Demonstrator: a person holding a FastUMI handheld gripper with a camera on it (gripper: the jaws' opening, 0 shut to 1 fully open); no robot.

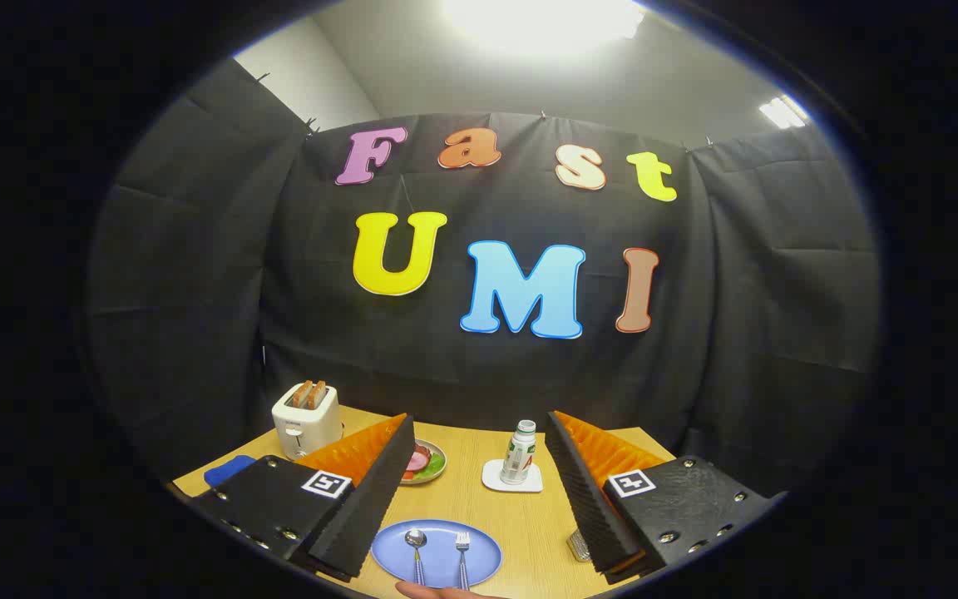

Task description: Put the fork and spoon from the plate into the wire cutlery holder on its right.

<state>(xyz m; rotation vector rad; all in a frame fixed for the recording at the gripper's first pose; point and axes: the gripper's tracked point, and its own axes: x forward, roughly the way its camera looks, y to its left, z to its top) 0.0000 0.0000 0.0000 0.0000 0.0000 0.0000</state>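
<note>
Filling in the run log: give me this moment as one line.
gripper: open, above table | spoon, fork: on plate, between fingers | holder: right of plate | progress: nothing moved

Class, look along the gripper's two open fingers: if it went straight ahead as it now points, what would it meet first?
Probably the white bottle on its white coaster, beyond the open gripper. The blue plate with spoon and fork lies lower, likely beneath that line; depth is unclear.

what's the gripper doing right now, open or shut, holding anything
Gripper: open, fingers spread wide and holding nothing; the silver spoon and silver fork lie on the round blue plate between the fingers.
</note>
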